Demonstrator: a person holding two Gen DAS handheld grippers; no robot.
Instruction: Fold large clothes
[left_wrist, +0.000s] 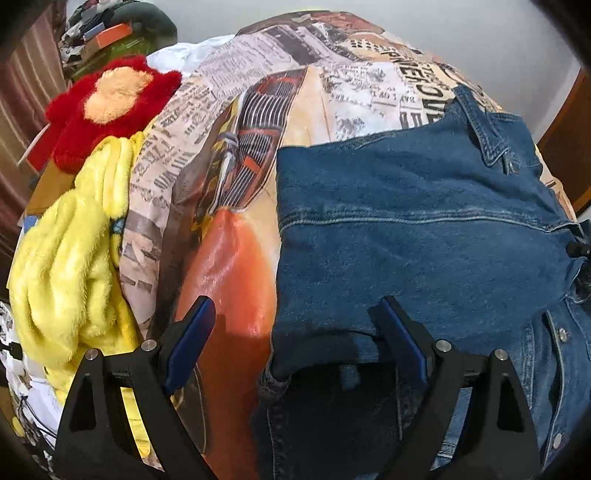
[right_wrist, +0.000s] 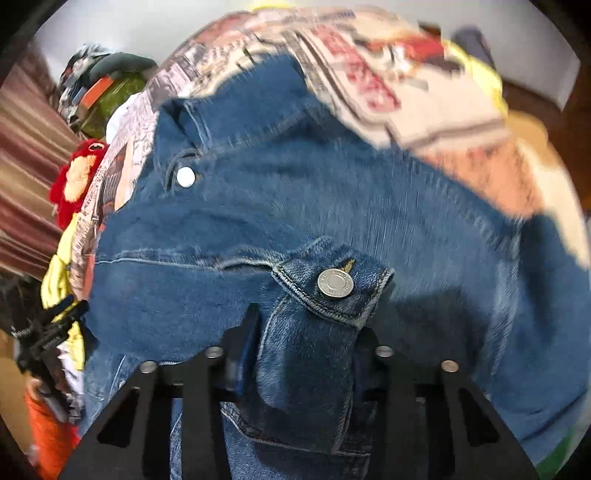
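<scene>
A blue denim jacket (left_wrist: 417, 243) lies on a bed cover printed with newspaper text and a car (left_wrist: 236, 155). Its left part is folded over, collar (left_wrist: 487, 136) at the far right. My left gripper (left_wrist: 299, 325) is open and empty, hovering over the jacket's near left edge. In the right wrist view the jacket (right_wrist: 258, 206) fills the frame. My right gripper (right_wrist: 306, 328) is shut on the buttoned sleeve cuff (right_wrist: 332, 288) and holds it above the jacket's body. The left gripper (right_wrist: 48, 325) shows at the left edge there.
A yellow fleece blanket (left_wrist: 74, 266) and a red plush toy (left_wrist: 110, 103) lie at the bed's left side. A green plush pile (left_wrist: 122, 33) sits behind. A striped curtain (right_wrist: 26, 177) hangs at left. Wooden furniture (left_wrist: 569, 147) stands at right.
</scene>
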